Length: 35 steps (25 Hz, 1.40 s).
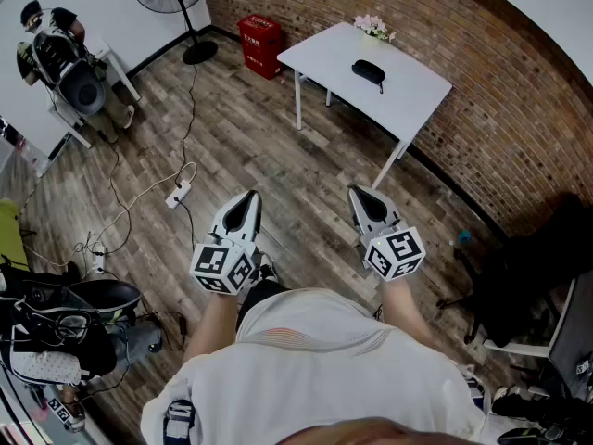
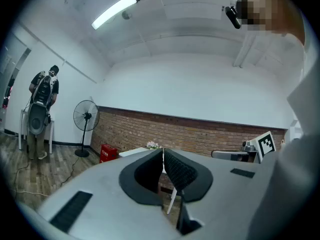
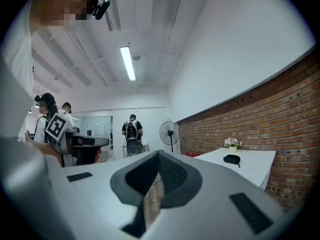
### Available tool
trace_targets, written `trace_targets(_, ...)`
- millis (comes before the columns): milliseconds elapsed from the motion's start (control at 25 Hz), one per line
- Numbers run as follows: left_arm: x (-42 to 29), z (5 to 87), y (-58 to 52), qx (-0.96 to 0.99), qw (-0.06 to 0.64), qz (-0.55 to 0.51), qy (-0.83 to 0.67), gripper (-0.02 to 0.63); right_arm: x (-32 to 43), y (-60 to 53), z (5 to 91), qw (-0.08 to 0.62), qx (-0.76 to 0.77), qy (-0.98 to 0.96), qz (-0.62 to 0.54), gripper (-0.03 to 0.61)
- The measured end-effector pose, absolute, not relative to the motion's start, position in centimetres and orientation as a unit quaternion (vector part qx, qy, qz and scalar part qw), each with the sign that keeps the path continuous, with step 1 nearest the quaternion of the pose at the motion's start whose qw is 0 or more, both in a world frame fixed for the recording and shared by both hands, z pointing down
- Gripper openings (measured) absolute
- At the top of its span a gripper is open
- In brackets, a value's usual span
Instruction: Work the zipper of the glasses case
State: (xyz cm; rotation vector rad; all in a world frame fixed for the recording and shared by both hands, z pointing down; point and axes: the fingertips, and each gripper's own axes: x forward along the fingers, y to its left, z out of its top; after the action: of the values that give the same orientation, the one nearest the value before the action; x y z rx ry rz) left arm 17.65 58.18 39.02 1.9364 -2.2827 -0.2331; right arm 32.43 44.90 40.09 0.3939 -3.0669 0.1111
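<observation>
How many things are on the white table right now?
2. The black case lies near the middle of the table; the flowers stand at its far corner. Nothing else shows on it, though something very small could be missed from here.

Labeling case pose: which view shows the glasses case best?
Head view: the glasses case lies whole on the white table, seen from above, though small. Right gripper view shows it low and side-on. Left gripper view doesn't show it.
</observation>
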Motion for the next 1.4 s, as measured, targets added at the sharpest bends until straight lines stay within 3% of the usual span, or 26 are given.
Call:
trace_targets(800,17.2,41.2,58.1,0.638,0.100,-0.063,-0.761,0.021,32.3,44.8,42.6,0.057,0.124,-0.989,0.052,0.052)
trace_targets(960,14.3,42.0,57.3,0.635,0.106,-0.065,-0.763,0.021,30.1,43.8,42.8,0.038,0.125,-0.989,0.069,0.052)
trace_targets(1400,1.2,44.3,52.6,0.637,0.138,-0.088,-0.753,0.021,17.6,38.8,44.1,0.080,0.142,-0.984,0.074,0.052)
